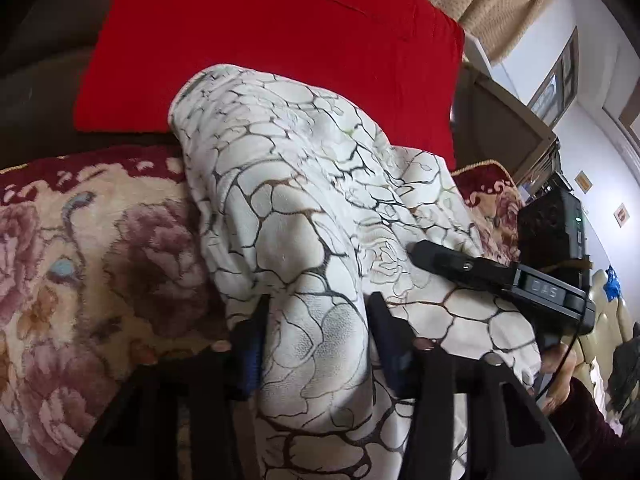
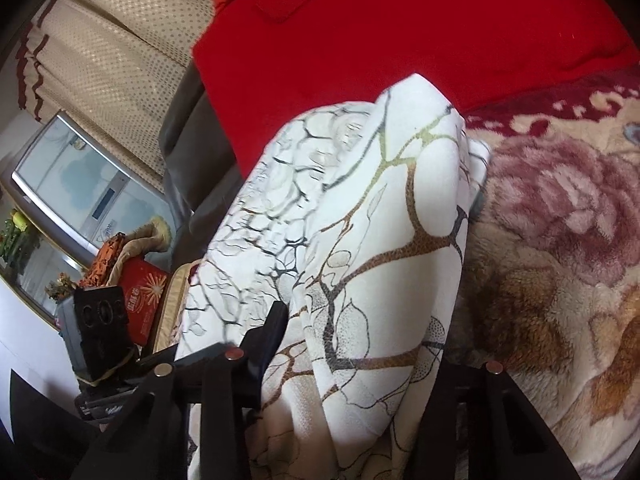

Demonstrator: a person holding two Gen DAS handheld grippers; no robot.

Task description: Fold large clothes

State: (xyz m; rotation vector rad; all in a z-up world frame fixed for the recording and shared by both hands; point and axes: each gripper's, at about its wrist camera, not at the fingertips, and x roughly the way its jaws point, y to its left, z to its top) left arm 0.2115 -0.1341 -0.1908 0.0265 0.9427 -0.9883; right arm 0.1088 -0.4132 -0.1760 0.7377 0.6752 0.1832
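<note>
The white cloth [image 1: 304, 208] with dark and gold vein lines is lying bunched up on a fuzzy flowered blanket [image 1: 88, 248], just in front of a red cushion [image 1: 280, 48].

A thick roll of the cloth is squeezed between the two fingers of the left claw [image 1: 316, 344], so this claw is clamped on the cloth. The right claw [image 2: 352, 344] is clamped on another thick fold; its right finger is mostly hidden by the cloth.

To do this step well, both bunches should be held tight and lifted together. The cloth should be pulled smooth and flat before it is folded over. The edges should be lined up.

The cloth looks soft, thin and floppy, with rounded puffy folds. It may slip or sag. The blanket looks shaggy and may drag on the cloth. The cushion looks smooth and plump.
</note>
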